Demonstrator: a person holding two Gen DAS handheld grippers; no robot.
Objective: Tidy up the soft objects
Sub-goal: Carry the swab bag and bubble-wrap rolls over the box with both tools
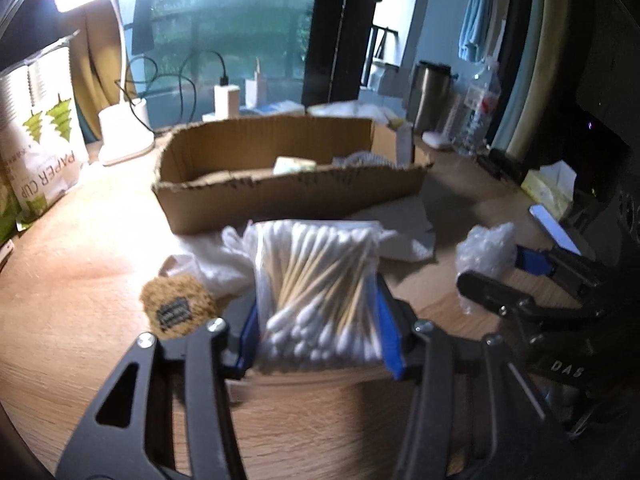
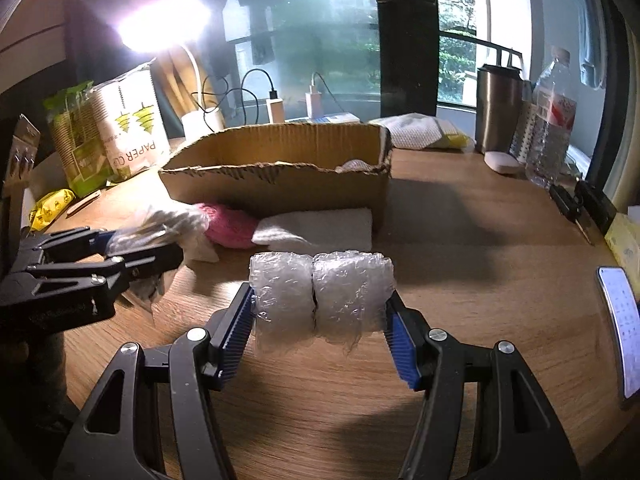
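Left jaws clenched on cotton swabs (image 1: 320, 292), right on bubble wrap (image 2: 320, 296) ("PAPER CUP" pack (image 1: 44, 152) behind)

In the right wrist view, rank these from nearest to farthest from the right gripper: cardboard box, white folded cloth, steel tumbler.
From the right gripper, shut on the bubble wrap roll:
1. White folded cloth, just beyond, centre.
2. Cardboard box, behind the cloth.
3. Steel tumbler, far right, by the window.
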